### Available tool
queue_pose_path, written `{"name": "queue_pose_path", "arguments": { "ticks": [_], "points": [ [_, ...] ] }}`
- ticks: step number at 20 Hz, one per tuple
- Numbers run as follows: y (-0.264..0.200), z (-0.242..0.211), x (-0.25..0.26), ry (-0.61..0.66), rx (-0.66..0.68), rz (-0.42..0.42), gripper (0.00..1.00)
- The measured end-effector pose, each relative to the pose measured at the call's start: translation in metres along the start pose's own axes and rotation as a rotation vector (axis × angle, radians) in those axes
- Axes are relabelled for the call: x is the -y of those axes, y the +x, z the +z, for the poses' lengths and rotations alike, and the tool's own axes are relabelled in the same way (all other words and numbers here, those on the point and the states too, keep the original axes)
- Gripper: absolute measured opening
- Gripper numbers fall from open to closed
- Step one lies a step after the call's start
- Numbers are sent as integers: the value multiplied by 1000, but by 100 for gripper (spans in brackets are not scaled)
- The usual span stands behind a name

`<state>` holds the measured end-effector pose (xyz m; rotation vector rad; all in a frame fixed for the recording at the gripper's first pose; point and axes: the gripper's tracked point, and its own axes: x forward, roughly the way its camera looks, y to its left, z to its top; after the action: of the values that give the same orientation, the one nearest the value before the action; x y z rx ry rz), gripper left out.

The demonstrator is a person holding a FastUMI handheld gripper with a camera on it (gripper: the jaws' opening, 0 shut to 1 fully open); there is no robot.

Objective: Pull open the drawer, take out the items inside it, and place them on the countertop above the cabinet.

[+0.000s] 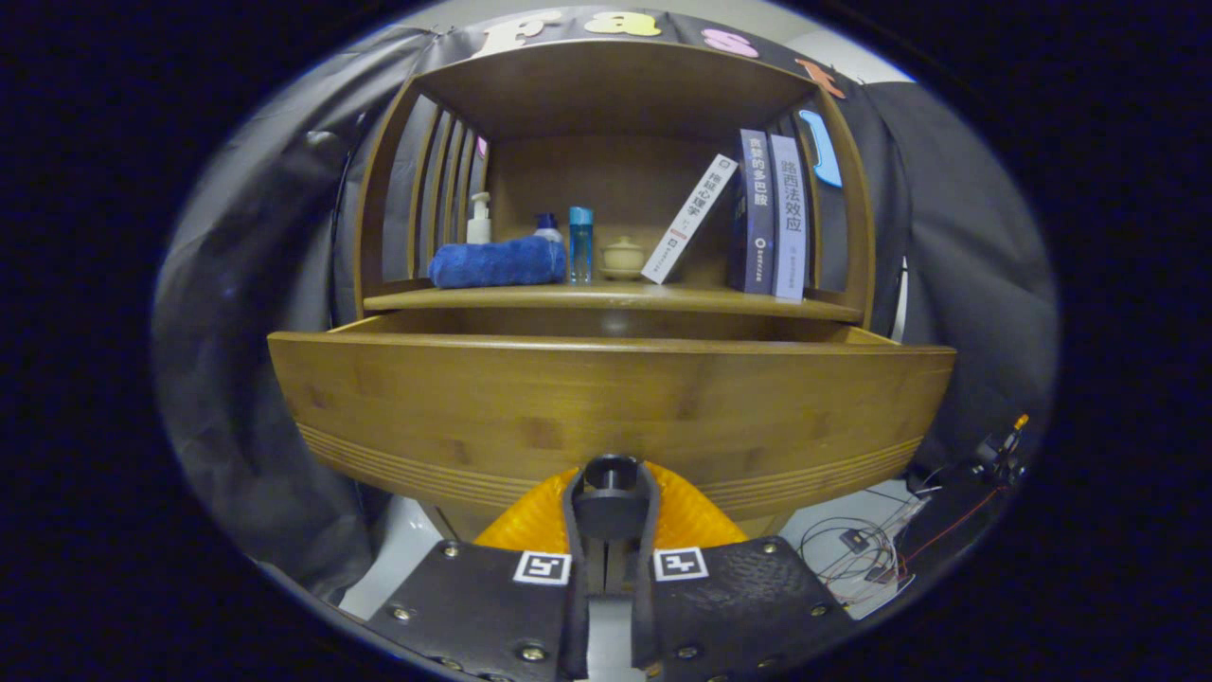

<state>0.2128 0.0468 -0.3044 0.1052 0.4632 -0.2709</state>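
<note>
gripper apparently clamped on drawer knob

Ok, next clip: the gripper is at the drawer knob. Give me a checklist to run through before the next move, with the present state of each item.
1. Gripper shut on the drawer knob: ok, both fingers press its sides.
2. Drawer pulled out from the cabinet: ok, its front stands forward of the countertop edge.
3. Drawer open far enough to reach in: cannot tell.
4. Items inside the drawer: cannot tell, the front panel hides the interior.
5. Free space on the countertop: ok, a bare strip lies in front of the blue towel, bottles, small pot and books.
</note>
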Motion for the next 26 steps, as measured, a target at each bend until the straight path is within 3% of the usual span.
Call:
{"name": "queue_pose_path", "arguments": {
  "ticks": [18, 22, 26],
  "points": [
    [-81, -31, -6, -18, -65, 43, 18],
    [-81, -32, -7, -46, -73, 47, 18],
    [-98, -27, -6, -13, -119, 88, 37]
  ]
}}
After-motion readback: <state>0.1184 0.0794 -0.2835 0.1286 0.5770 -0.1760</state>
